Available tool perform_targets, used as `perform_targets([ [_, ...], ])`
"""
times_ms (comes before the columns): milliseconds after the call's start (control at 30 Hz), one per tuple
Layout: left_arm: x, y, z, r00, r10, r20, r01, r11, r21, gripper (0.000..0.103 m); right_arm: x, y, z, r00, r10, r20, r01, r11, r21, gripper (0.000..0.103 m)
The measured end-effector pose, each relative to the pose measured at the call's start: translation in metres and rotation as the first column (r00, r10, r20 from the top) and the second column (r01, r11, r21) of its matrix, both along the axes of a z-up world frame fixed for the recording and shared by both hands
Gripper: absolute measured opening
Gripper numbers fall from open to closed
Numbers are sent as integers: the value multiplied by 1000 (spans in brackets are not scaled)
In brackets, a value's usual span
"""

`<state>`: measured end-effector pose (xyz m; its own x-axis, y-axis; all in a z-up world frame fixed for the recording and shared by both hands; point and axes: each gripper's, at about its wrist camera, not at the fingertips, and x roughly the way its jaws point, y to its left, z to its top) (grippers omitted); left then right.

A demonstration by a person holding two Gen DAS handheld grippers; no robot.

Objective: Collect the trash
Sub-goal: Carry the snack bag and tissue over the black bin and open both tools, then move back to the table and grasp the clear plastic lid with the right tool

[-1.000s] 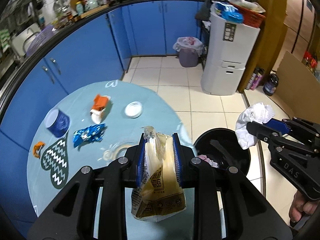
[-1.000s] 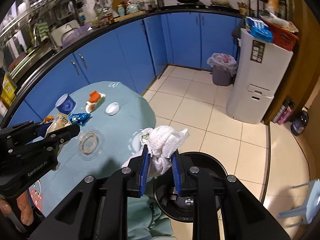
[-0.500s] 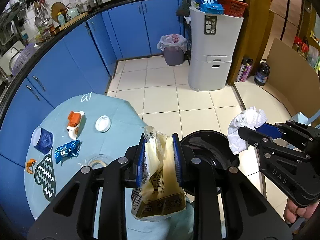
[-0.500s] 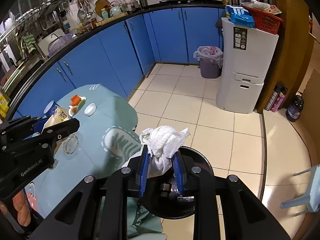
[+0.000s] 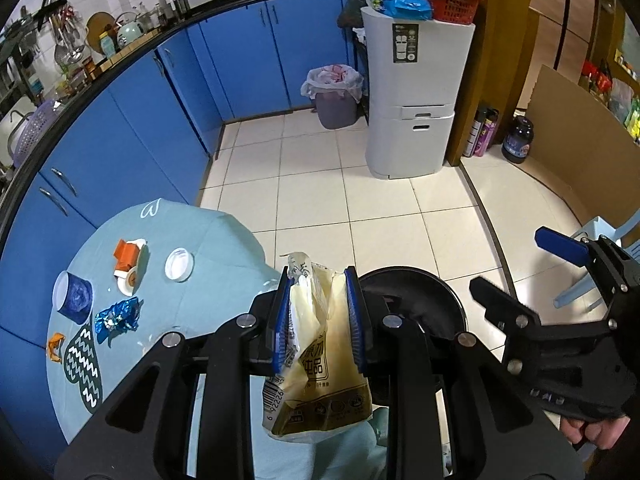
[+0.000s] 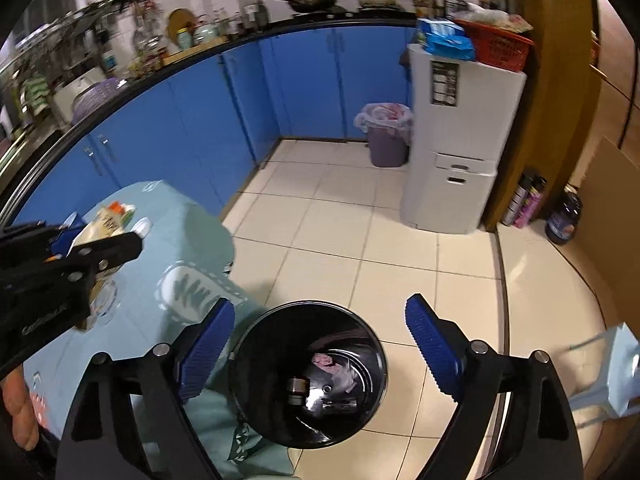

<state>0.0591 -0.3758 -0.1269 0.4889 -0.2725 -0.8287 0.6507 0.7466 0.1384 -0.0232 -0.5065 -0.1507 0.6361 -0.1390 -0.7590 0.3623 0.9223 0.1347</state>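
The yellow snack bag (image 5: 316,364) hangs clenched between the pads of the left tongs (image 5: 318,320), its printed bottom drooping below them, just beside the near rim of the black trash bin (image 6: 308,376) on the floor. To do this drop well, I judge the bag should be carried fully over the bin's mouth before the pads let go (a light bag like this can drift or catch on the rim), and released low.

The right tongs (image 6: 318,340) hover directly above the bin, jaws opening wide with nothing between them; scraps already lie at the bottom. They should clear aside so the left has room.

More trash waits on the tabletop (image 5: 224,236): a blue foil wrapper (image 5: 118,318), a white lid (image 5: 179,265), an orange-and-white carton (image 5: 128,264), a blue cup (image 5: 74,296) and a small orange scrap (image 5: 55,345).
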Motion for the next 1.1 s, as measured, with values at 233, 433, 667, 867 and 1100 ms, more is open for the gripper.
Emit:
perform_targets([
  [233,-7,-18,1,999,-43,0,43,999,1,26,-10,-25,0,995,-103,-11,103,994,-27,86],
  [433,-12,-36,5,997,-80,-2,80,997,-5,28,-15,-35,-3,989,-144,-23,144,989,-15,86],
  [667,-9,-52,3,993,-89,-74,87,996,-24,68,-19,-42,-4,985,-168,-24,168,986,-15,86],
  [867,-3,-44,5,998,-39,-44,37,998,-46,94,-20,-41,-6,985,-172,-29,171,985,-18,86],
  [1100,8,-31,0,997,10,-80,-13,999,-41,96,-14,-31,-2,987,-156,-25,155,988,-25,86],
])
